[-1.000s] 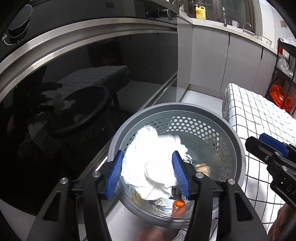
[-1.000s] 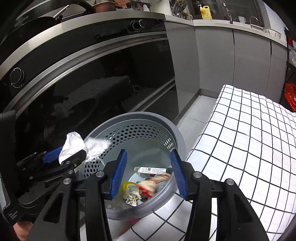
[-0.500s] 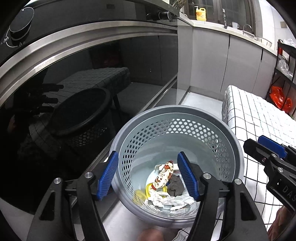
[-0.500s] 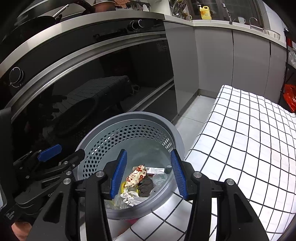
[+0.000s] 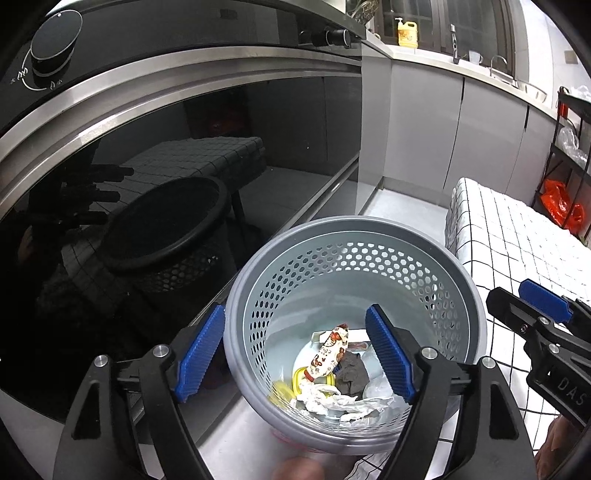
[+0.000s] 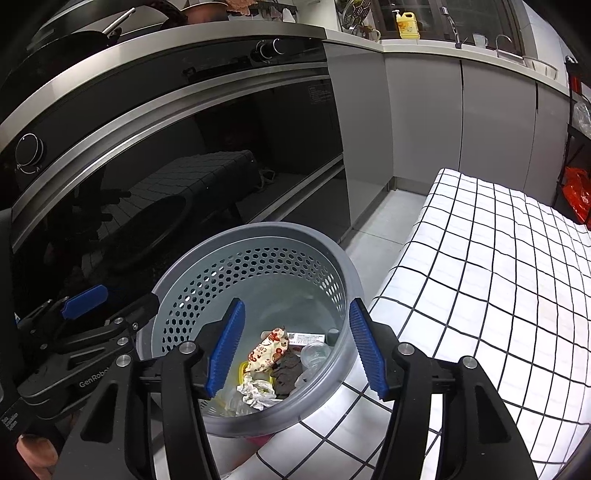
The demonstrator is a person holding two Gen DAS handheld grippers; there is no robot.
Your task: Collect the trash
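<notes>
While both grippers hang over the scene, the far left is filled by a black glass oven door (image 5: 177,177) under a steel handle bar (image 5: 184,79), with a round control knob (image 5: 55,38) at the upper left. Just right of the door, near the camera, the left gripper (image 5: 295,354) has its blue-padded jaws spread wide and holds nothing; its left finger (image 5: 199,354) sits outside the bin's rim and its right finger (image 5: 389,360) lies over the bin's inside.

At centre stands the grey perforated trash bin (image 5: 369,229), on the floor between the oven and the table. At its bottom lies the collected trash: a patterned snack wrapper (image 5: 328,350), a yellow lid (image 5: 310,378), crumpled white tissue (image 5: 340,402), a dark grey wad (image 5: 351,373) and a clear plastic cup (image 6: 314,354), all touching in one heap.

From the right wrist view the right gripper (image 6: 295,350) is likewise wide open and empty, both pads framing the bin's mouth.

Right of the bin, a table with a white black-gridded cloth (image 6: 498,266) runs to the far right. Beyond it are grey cabinets (image 6: 424,122), a yellow bottle (image 6: 406,20) on the counter and an orange bag (image 5: 561,206).
</notes>
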